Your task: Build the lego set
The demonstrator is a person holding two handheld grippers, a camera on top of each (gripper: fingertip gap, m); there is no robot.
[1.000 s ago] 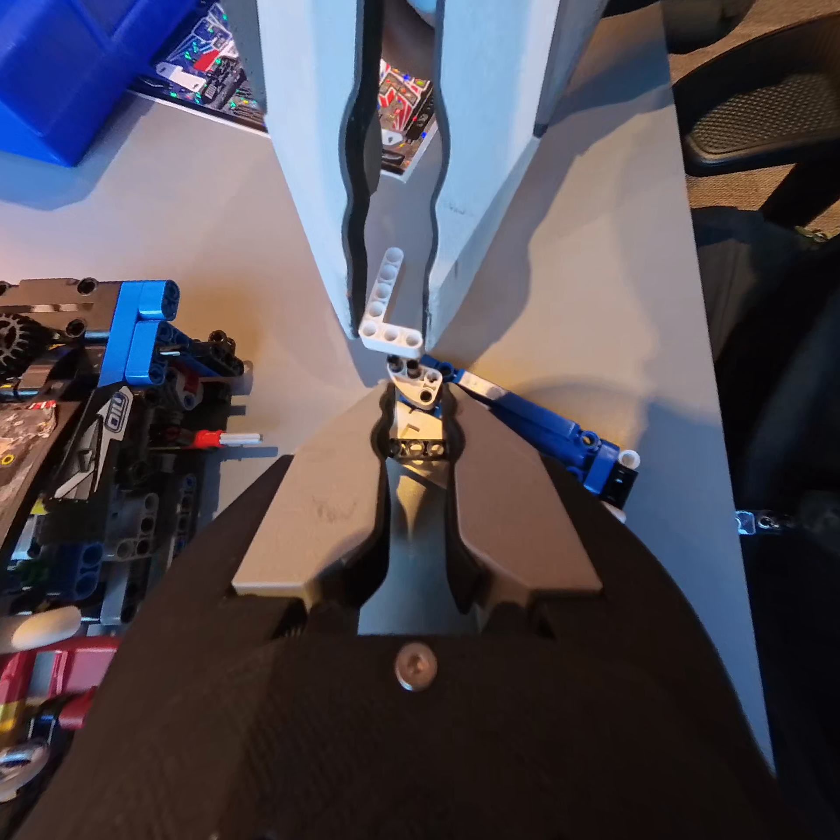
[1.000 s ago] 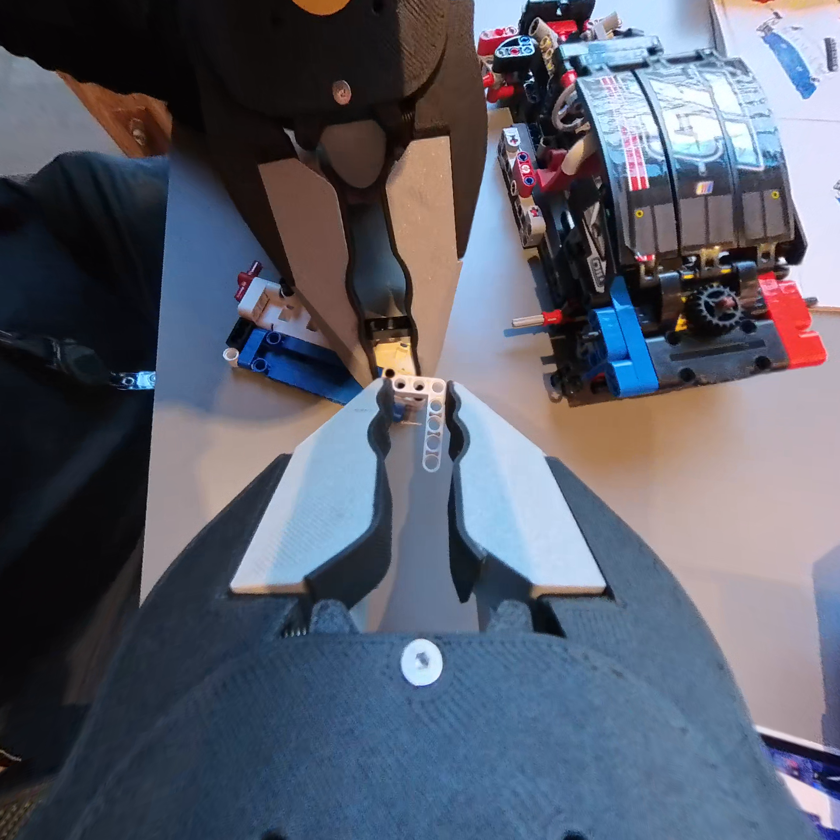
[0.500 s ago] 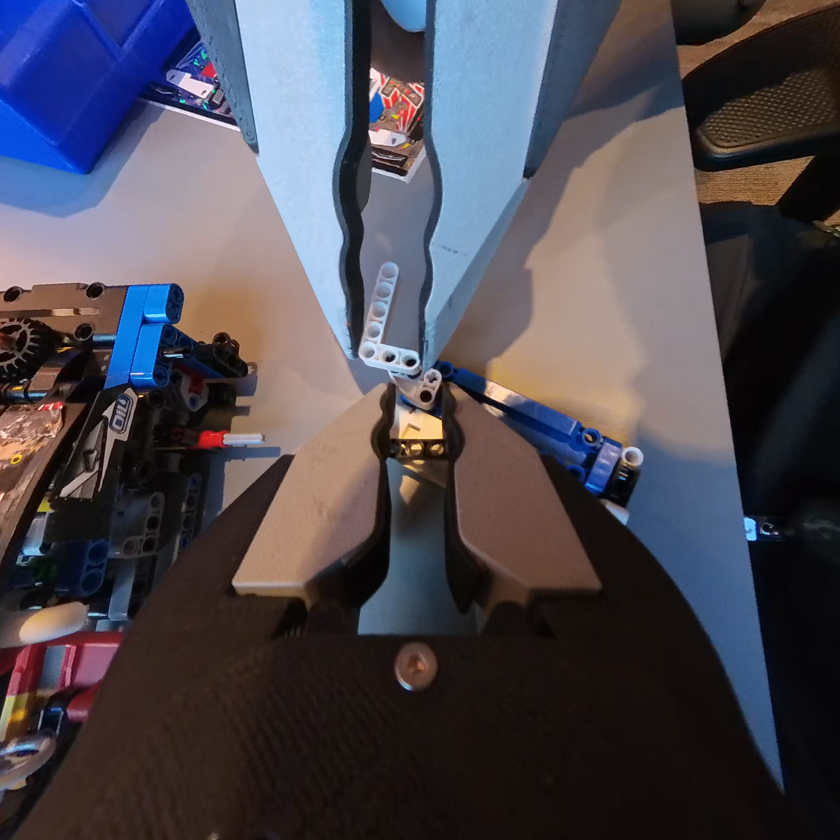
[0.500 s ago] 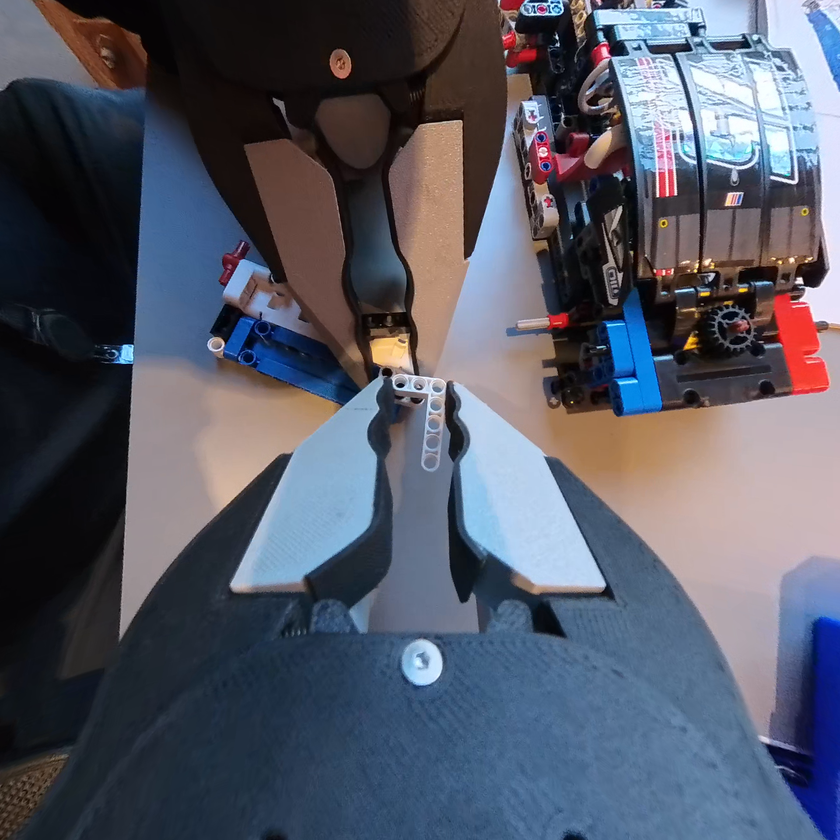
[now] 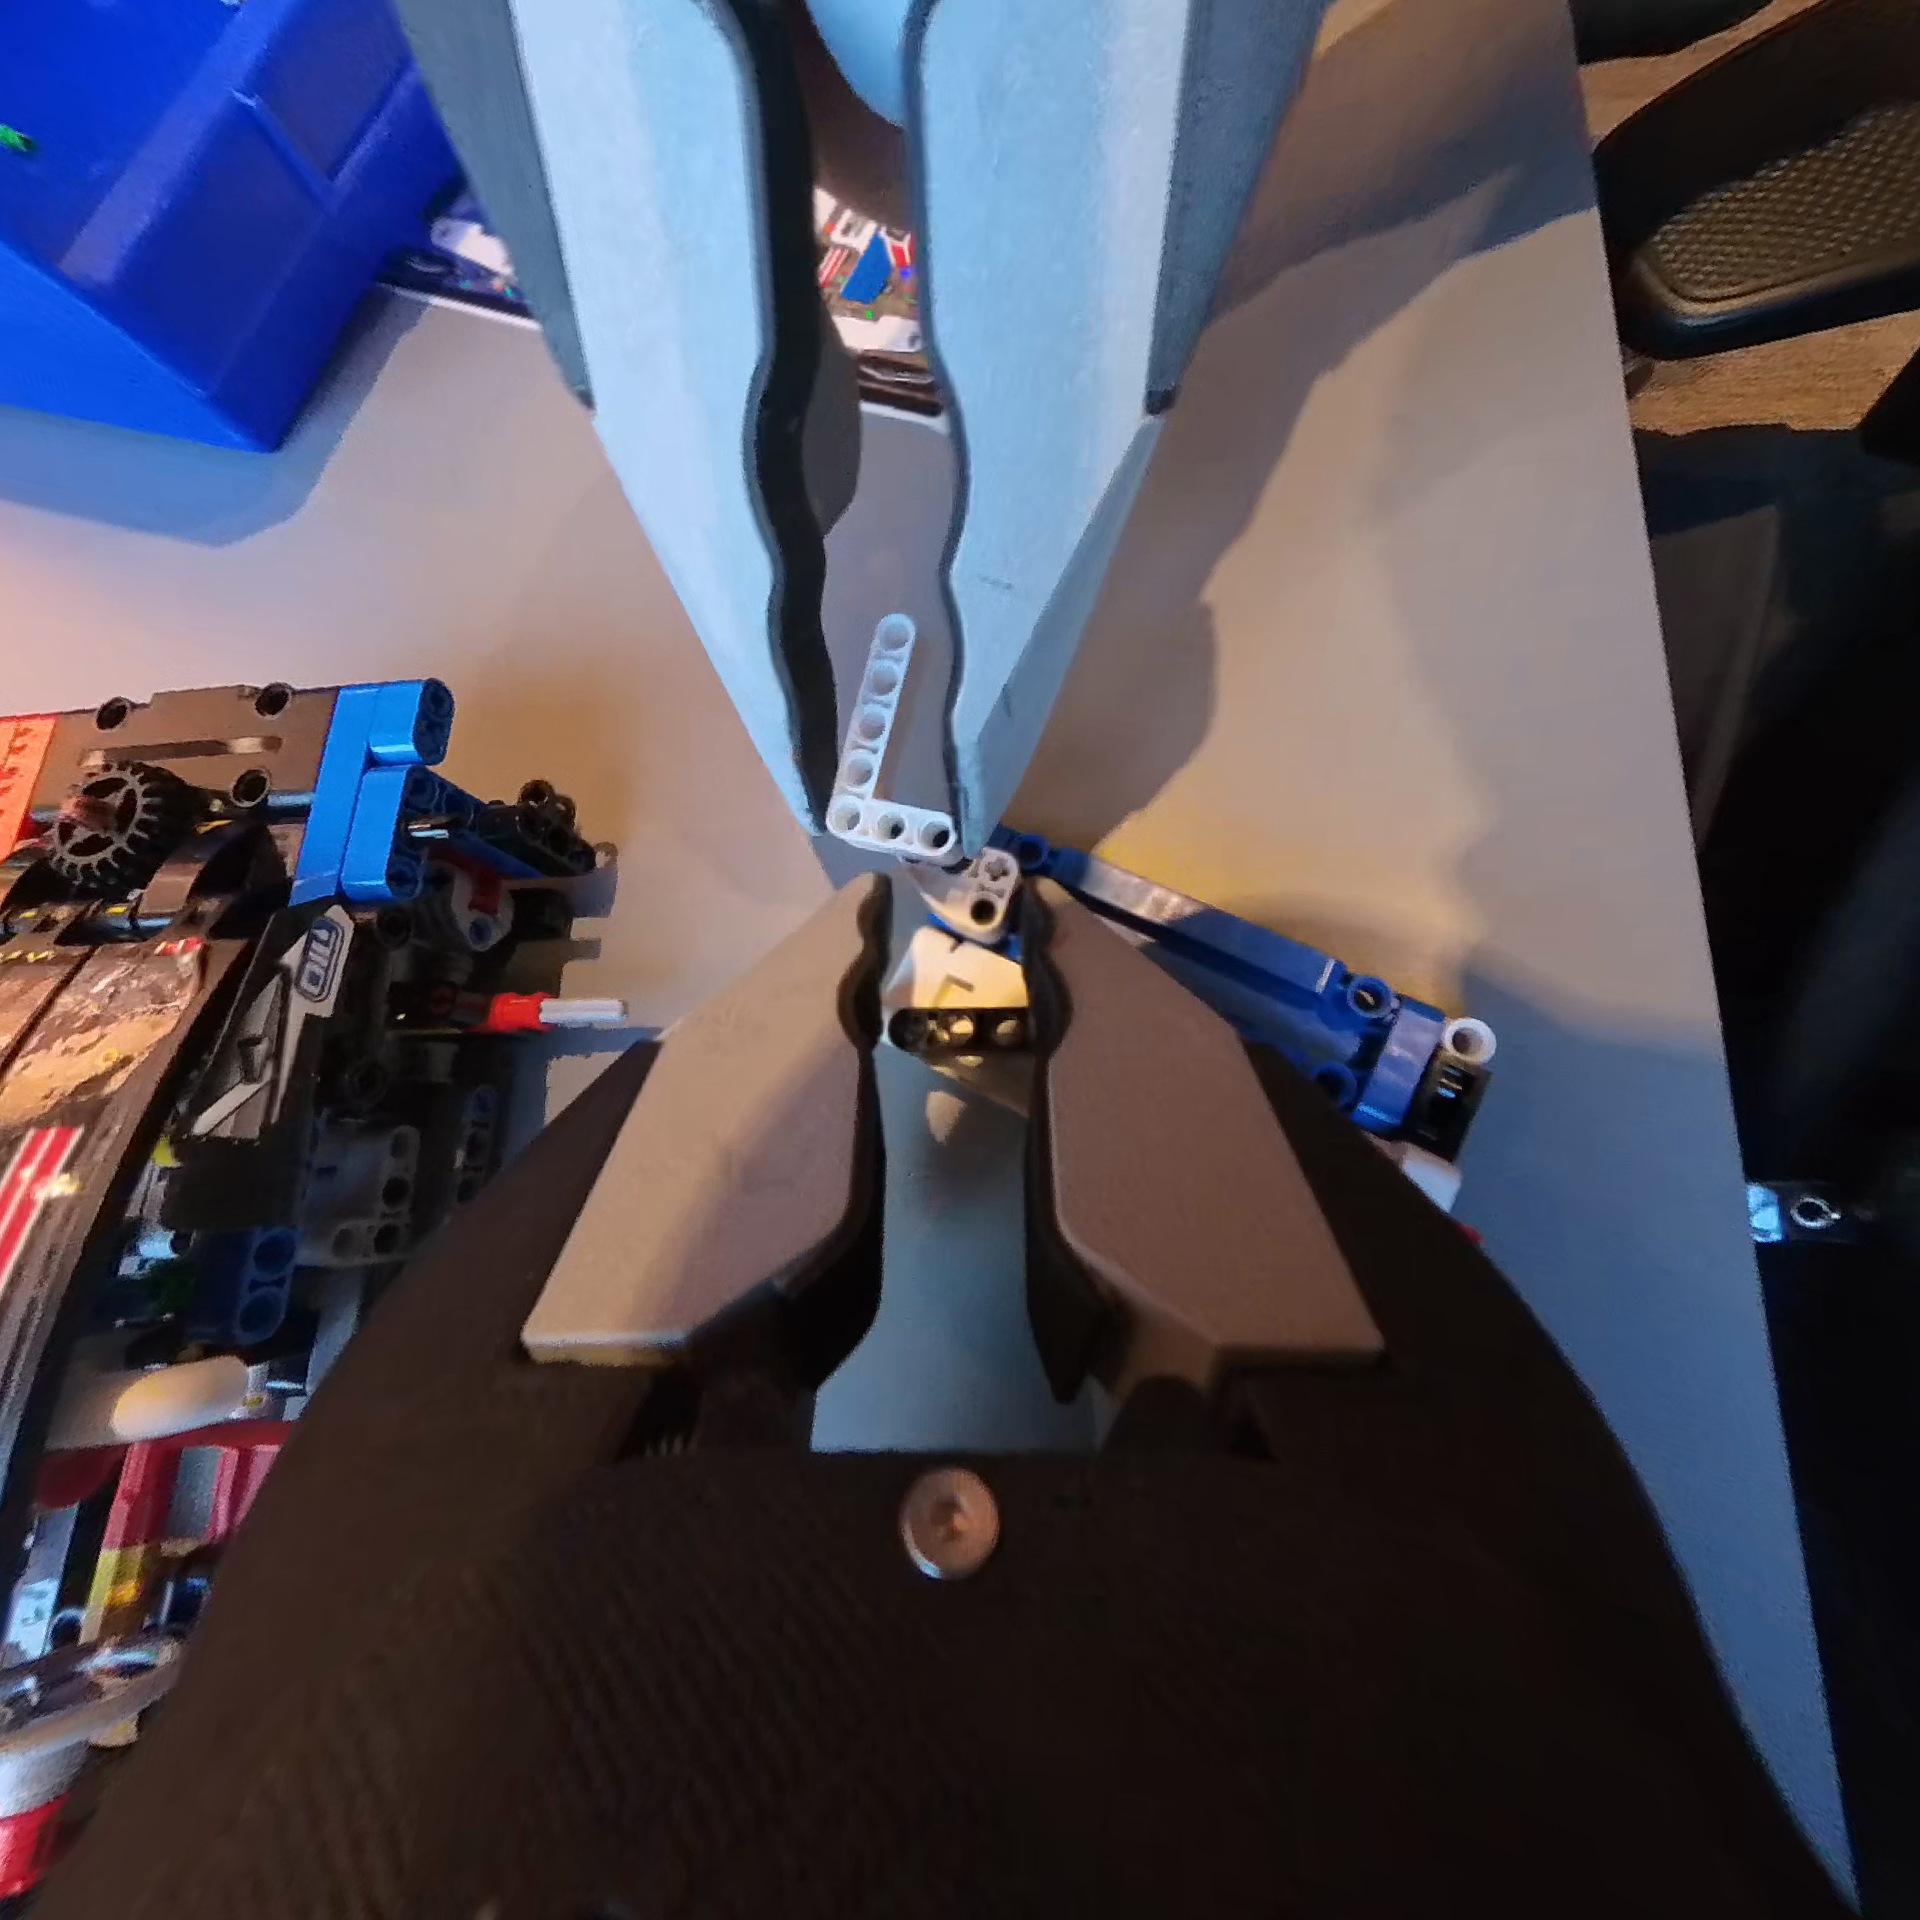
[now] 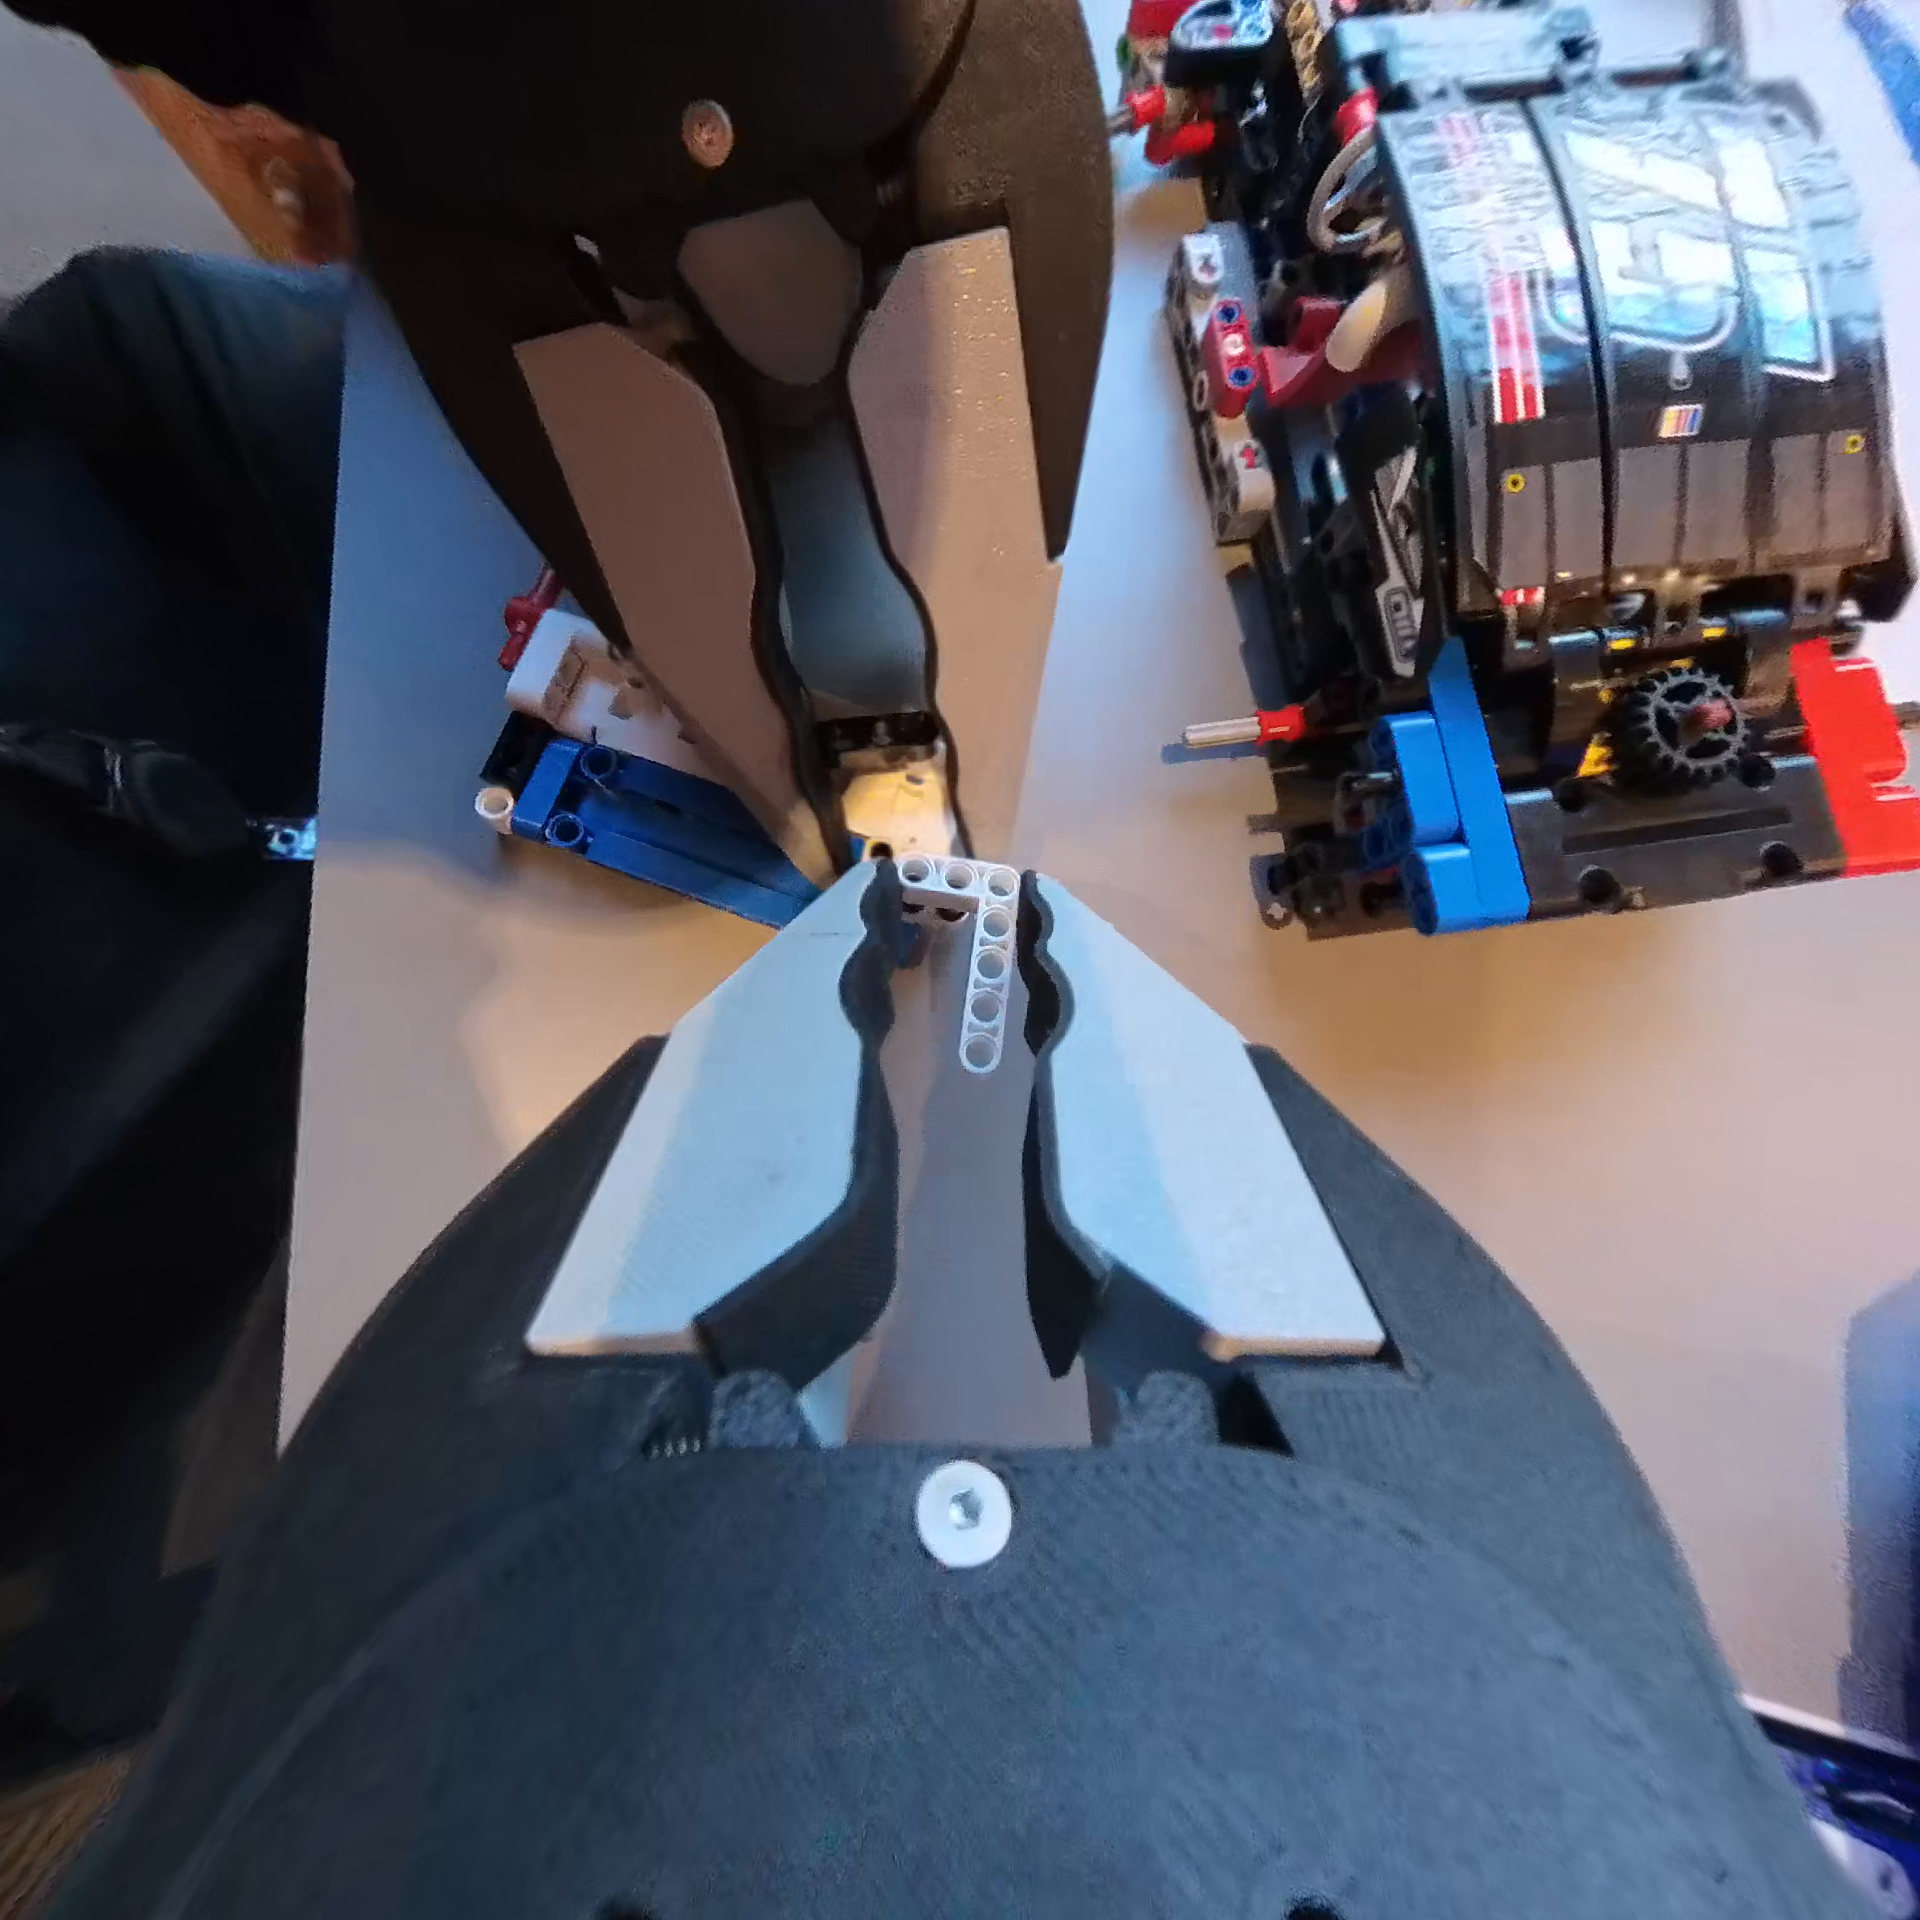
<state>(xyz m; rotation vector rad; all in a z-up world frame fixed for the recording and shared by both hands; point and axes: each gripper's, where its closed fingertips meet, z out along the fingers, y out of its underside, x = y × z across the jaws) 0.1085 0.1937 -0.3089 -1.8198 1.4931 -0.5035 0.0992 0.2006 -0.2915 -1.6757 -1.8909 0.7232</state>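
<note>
pinching white l-beam (image 6: pixel 977 940) between claw (image 6: pixel 951 894) tips

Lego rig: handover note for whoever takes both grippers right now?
Right gripper: shut on white L-shaped beam, short leg at its tips.
Left gripper: shut on small white-and-black sub-assembly, joined to a blue beam section on the table.
Tips nearly meet; the beam sits right at the sub-assembly's white connector. Whether it is seated cannot be told.
Mostly built car sits apart.
Left: press the beam on, then probably fit the section to the car.
</note>
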